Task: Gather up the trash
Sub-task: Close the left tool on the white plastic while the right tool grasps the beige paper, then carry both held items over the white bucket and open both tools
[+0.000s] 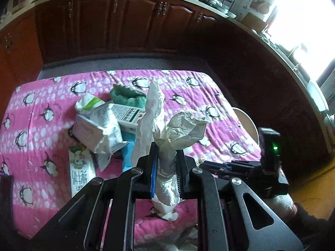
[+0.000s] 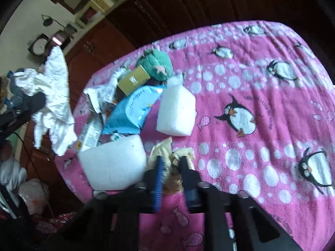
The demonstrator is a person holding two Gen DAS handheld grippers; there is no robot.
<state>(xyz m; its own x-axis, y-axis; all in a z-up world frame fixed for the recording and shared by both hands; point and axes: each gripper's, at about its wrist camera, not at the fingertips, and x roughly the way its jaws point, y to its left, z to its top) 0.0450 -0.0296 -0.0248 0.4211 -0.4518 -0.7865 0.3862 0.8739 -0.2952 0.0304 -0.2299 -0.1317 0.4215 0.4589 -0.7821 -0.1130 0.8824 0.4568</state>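
Observation:
In the left wrist view, my left gripper (image 1: 166, 149) is shut on a crumpled white paper (image 1: 155, 113) and holds it above the pink penguin-print blanket (image 1: 41, 129). The same paper (image 2: 54, 96) hangs at the left of the right wrist view. My right gripper (image 2: 172, 160) is shut on a crumpled cream tissue (image 2: 163, 149) low over the blanket (image 2: 261, 96). Just beyond it is a trash pile: two white foam blocks (image 2: 113, 167) (image 2: 177, 113), a blue packet (image 2: 134, 108), an olive box (image 2: 134, 80) and torn cartons (image 1: 98, 129).
A green plush toy (image 2: 157, 62) lies at the back of the pile. Dark wooden cabinets (image 1: 125, 25) run behind the table under a cluttered counter. A chair back (image 1: 248, 123) stands at the table's right edge. Bags (image 2: 31, 196) sit on the floor to the left.

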